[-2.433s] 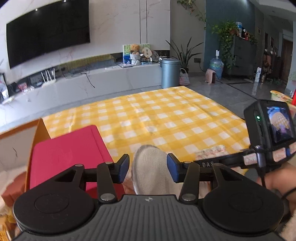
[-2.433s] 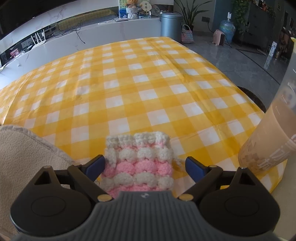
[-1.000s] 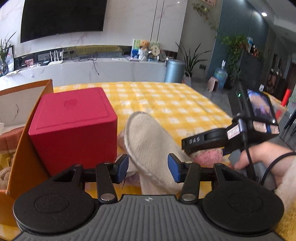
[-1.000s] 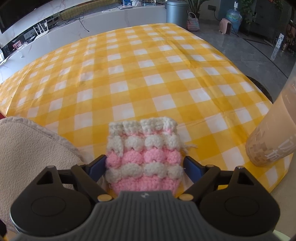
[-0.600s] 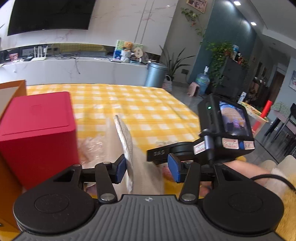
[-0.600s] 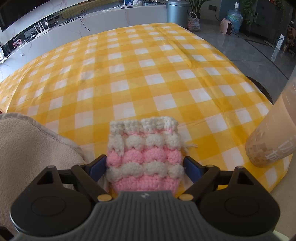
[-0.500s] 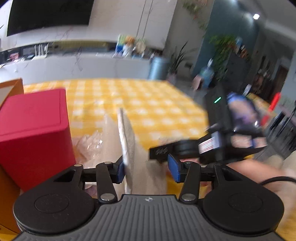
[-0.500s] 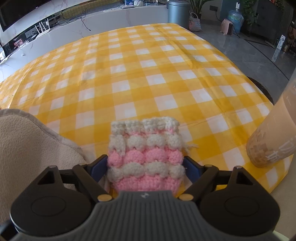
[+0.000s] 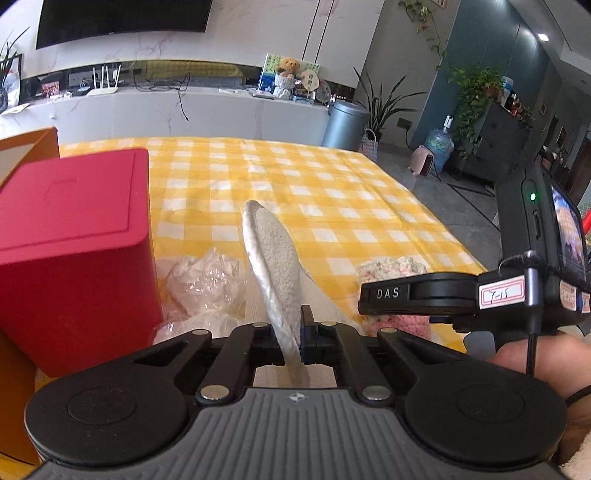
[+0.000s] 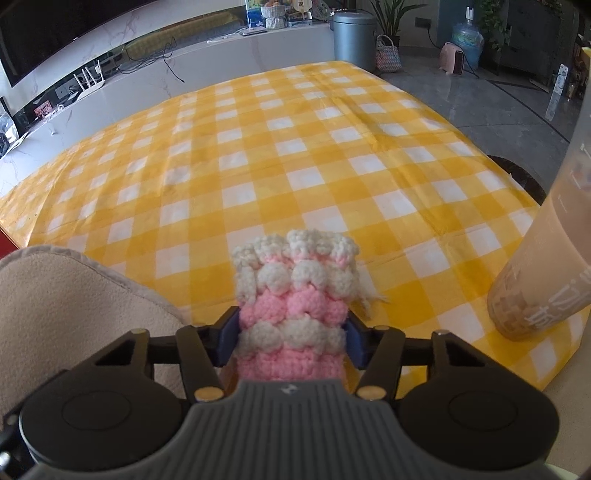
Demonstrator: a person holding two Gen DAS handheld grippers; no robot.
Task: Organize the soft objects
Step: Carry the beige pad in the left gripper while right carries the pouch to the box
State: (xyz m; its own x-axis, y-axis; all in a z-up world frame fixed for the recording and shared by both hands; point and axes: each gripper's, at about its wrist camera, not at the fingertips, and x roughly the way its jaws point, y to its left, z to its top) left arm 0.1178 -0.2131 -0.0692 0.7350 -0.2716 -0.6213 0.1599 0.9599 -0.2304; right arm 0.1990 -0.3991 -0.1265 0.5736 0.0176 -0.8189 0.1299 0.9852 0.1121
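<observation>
On the yellow checked tablecloth [image 10: 295,155], both jaw pairs have just been closing: the left gripper [image 9: 294,334] pinches the beige fleece cloth [image 9: 275,258], the right gripper [image 10: 291,338] squeezes the pink-and-white crocheted pouch [image 10: 295,295]; lift each slowly, grips firm.

Fleecy beige insole [image 9: 275,251]; knobbly crocheted pouch [image 10: 295,295]; crinkled plastic bag [image 9: 205,284].

You've got a wall-mounted TV [image 9: 122,18] over a long white marble console [image 9: 184,110], grey tiled floor [image 10: 498,99] (potted plants [image 9: 476,99] right).
</observation>
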